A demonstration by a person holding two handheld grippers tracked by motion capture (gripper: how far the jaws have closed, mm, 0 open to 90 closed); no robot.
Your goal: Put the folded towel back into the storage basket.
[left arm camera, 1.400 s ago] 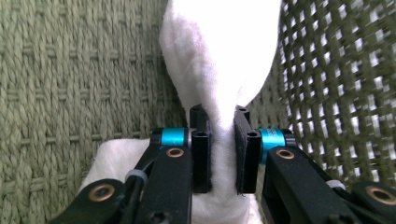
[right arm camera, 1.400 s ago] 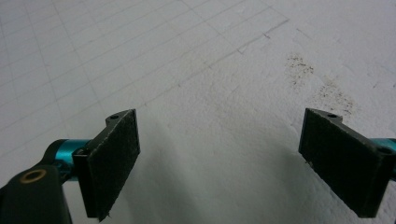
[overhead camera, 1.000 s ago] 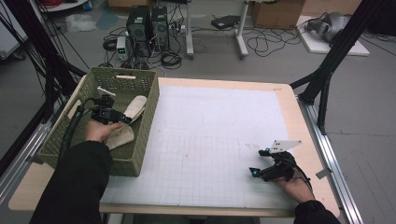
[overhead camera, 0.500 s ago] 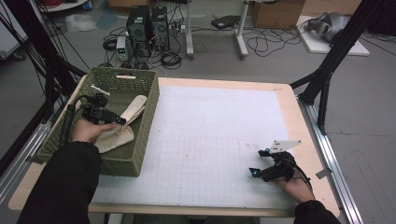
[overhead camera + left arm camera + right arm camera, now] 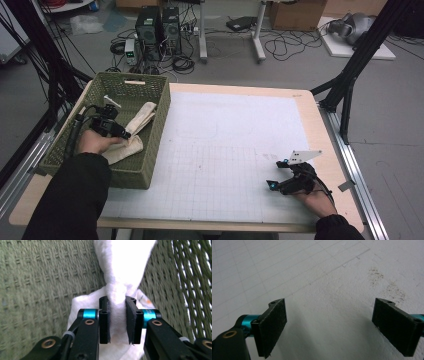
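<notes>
A white cloth [image 5: 137, 125] lies inside the green woven basket [image 5: 150, 95] at the table's left. My left gripper [image 5: 125, 136] is down in the basket, shut on a bunched fold of that cloth [image 5: 117, 312]; the cloth rises as a stretched band toward the basket wall [image 5: 45, 277] ahead of my left gripper [image 5: 117, 323]. My right gripper [image 5: 273, 181] rests low near the table's front right corner, held by a hand. Its jaws stand wide apart with nothing between them, over the white gridded mat [image 5: 317, 277]. From its own camera my right gripper [image 5: 337, 327] has bare mat under it.
The white gridded mat [image 5: 230, 145] covers most of the wooden table [image 5: 325, 125]. A faint brown smudge [image 5: 387, 285] marks the mat by the right gripper. Computer towers [image 5: 160, 25], cables and black stand legs [image 5: 350, 85] are on the floor beyond the table.
My left gripper has shifted a little toward the basket's left and front, pulling the cloth with it. The right gripper has stayed where it was.
</notes>
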